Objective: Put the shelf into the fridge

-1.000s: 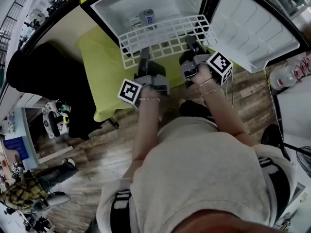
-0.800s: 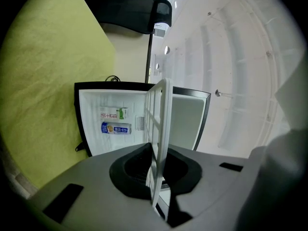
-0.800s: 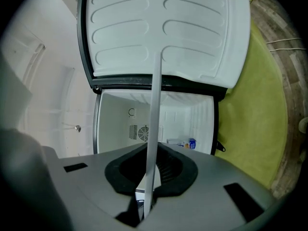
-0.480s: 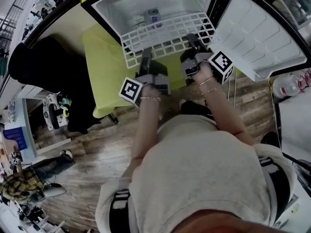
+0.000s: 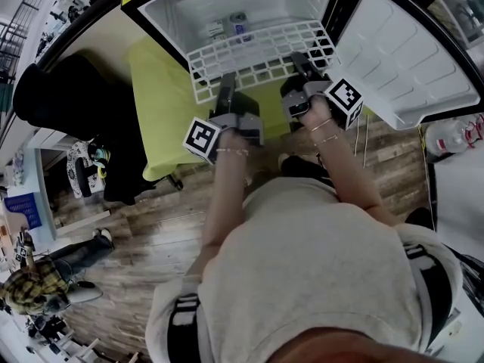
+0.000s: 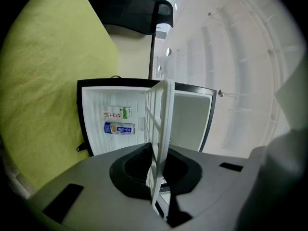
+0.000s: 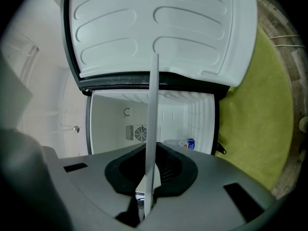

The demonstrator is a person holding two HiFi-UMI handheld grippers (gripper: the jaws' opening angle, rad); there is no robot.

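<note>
A white wire shelf [image 5: 261, 55] is held level in front of the open small fridge [image 5: 227, 2], its far edge at the fridge's mouth. My left gripper [image 5: 226, 84] is shut on the shelf's near edge left of centre, and my right gripper [image 5: 300, 65] is shut on it further right. In the left gripper view the shelf [image 6: 161, 129] shows edge-on between the jaws of the left gripper [image 6: 157, 174], with the fridge interior [image 6: 96, 129] behind. In the right gripper view the shelf [image 7: 152, 129] runs as a thin white bar through the jaws of the right gripper [image 7: 148, 182].
The fridge door [image 5: 401, 44] stands open to the right. A milk carton [image 6: 118, 113] and a blue can [image 6: 119, 128] lie inside the fridge. A yellow-green mat [image 5: 162, 104] lies under it on wooden floor. A black chair [image 5: 68, 119] is at left, a water bottle [image 5: 446, 134] at right.
The shelf and both grippers have edged slightly toward the fridge opening; both grips are unchanged.
</note>
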